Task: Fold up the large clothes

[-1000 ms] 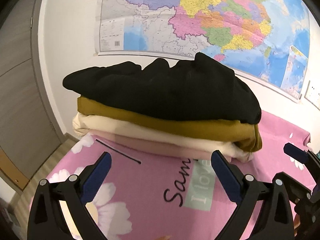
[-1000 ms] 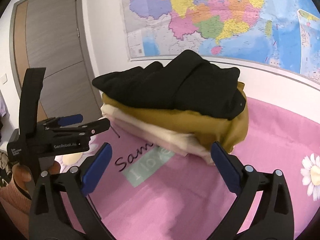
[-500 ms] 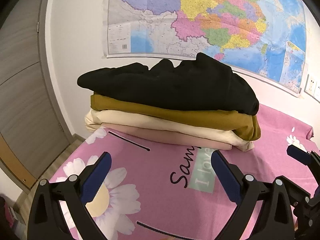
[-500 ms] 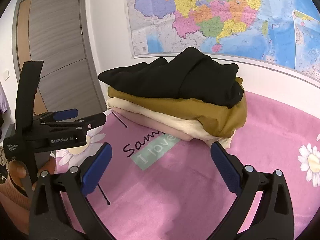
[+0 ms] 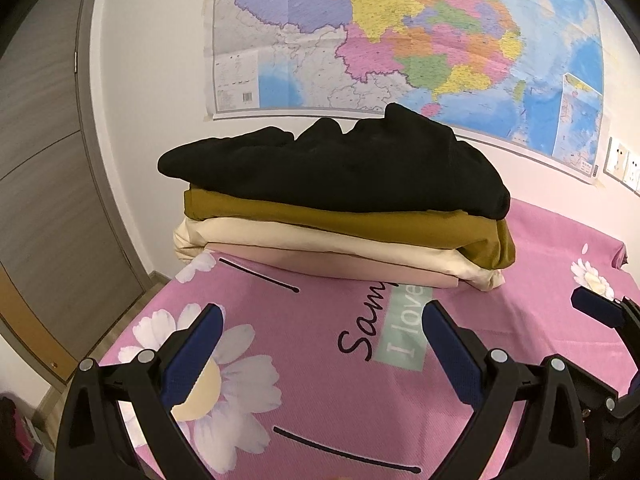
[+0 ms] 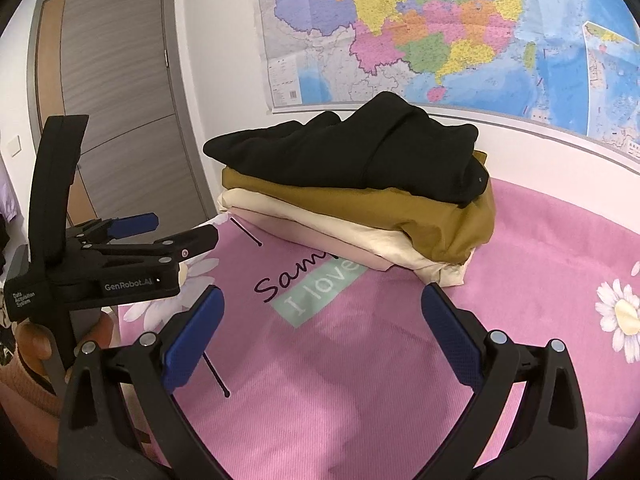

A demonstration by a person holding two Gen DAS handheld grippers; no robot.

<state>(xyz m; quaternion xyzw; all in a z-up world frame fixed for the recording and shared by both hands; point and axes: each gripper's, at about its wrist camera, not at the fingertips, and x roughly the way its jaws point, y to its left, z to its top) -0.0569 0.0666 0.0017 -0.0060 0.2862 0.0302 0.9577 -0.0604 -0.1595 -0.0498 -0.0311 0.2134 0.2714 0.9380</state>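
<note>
A stack of folded clothes [image 5: 340, 216] sits on the pink bed sheet [image 5: 312, 392] against the wall: a black garment [image 5: 340, 168] on top, then mustard [image 5: 360, 224], cream and pale pink ones. It also shows in the right wrist view [image 6: 360, 196]. My left gripper [image 5: 320, 352] is open and empty, above the sheet short of the stack. My right gripper [image 6: 320, 336] is open and empty, to the right of the left one. The left gripper also shows side-on in the right wrist view [image 6: 160, 232].
A large map [image 5: 400, 40] hangs on the white wall behind the stack. A grey door [image 6: 116, 100] stands at the left past the bed's edge. The sheet has daisy prints and a printed label [image 6: 316, 296]. Wall sockets [image 5: 624, 164] are at the far right.
Both grippers have pulled back from the stack, which now looks smaller and farther. More of the pink sheet shows in front. Both stay open and empty.
</note>
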